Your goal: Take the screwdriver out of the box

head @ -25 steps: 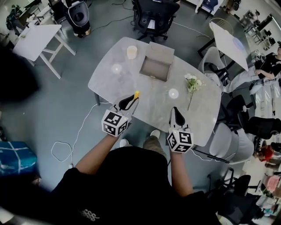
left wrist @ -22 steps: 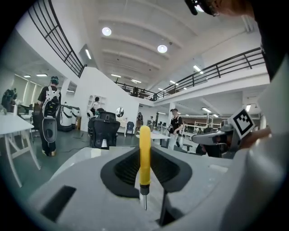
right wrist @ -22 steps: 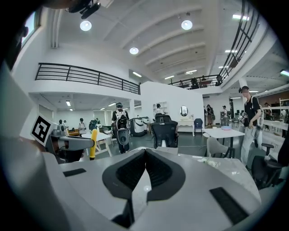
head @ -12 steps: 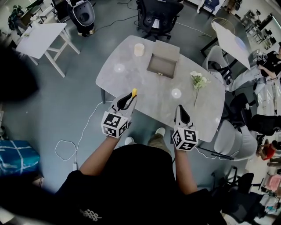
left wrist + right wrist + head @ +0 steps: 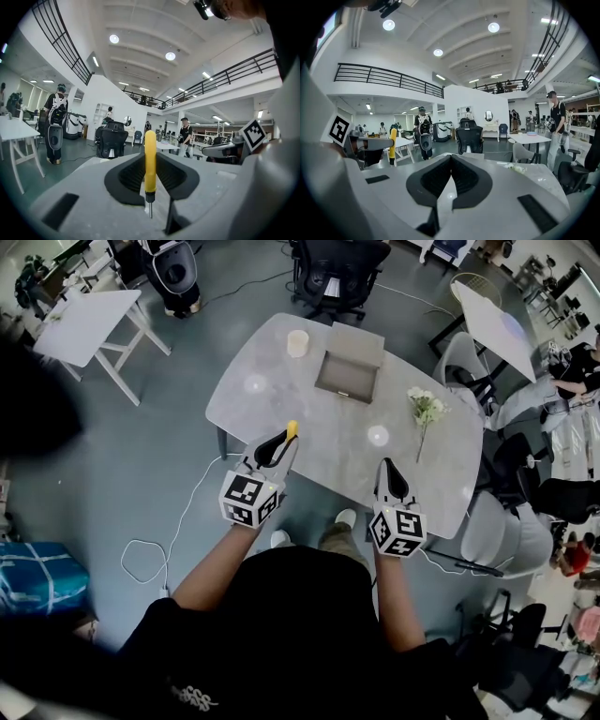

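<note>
Screwdriver (image 5: pixel 150 164) is already out of the box (image 5: pixel 345 381). It is pinched in the left tool (image 5: pixel 277 446) over the near left edge of the worktop (image 5: pixel 328 451), well apart from the open box at the far side. The jaws clamp the yellow handle. In the left gripper view the handle stands upright with its rounded end above the jaws and the thin metal shaft pointing down between them.

Right tool (image 5: pixel 450 158) is pressed together with nothing in it, and hovers over the near right edge.

Handling, as a judgement: small, light and rigid, so it won't bend or crush. The smooth plastic handle looks slippery and could pivot or slide in a two-pad pinch. Best hold is mid-handle, as now, not the thin shaft. Fragility looks low and a drop would mostly mean it rolling off the worktop.
</note>
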Tool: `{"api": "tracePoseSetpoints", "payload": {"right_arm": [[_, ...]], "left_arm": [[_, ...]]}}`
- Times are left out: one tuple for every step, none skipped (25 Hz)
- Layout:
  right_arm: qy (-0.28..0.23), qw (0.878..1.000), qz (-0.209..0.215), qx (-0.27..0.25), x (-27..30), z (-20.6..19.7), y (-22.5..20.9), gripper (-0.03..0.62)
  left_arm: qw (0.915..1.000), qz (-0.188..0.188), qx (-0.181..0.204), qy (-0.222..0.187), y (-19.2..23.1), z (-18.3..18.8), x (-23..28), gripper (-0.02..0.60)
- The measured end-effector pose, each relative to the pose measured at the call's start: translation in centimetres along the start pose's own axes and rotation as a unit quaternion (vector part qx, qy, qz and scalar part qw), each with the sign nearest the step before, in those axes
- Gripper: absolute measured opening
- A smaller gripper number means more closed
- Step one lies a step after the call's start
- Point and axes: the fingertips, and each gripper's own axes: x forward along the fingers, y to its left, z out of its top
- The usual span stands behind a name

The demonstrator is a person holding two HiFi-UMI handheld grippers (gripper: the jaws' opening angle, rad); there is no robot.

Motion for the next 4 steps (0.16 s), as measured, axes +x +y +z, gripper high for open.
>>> {"api": "tracePoseSetpoints", "payload": {"right_arm": [[-0.001, 1.000, 0.001, -0.002, 0.0, 0.4, -0.4, 0.012], [-0.003, 1.000, 0.003, -0.003, 0.0, 0.8, -0.9, 0.012], [-0.004, 1.000, 0.004, -0.003, -0.1, 1.3, -1.4, 0.012], [-0.005, 1.000, 0.005, -0.004, -0.2, 1.7, -1.9, 0.012]], "left_arm": [[1.0000, 0.000, 0.001, 0.001, -0.3, 0.3, 0.4, 0.080], [1.0000, 0.000, 0.002, 0.001, -0.7, 0.7, 0.8, 0.080], [1.0000, 0.000, 0.003, 0.001, -1.2, 1.2, 1.2, 0.080], [1.0000, -0.001, 0.005, 0.000, -1.6, 1.6, 1.7, 0.080]]}}
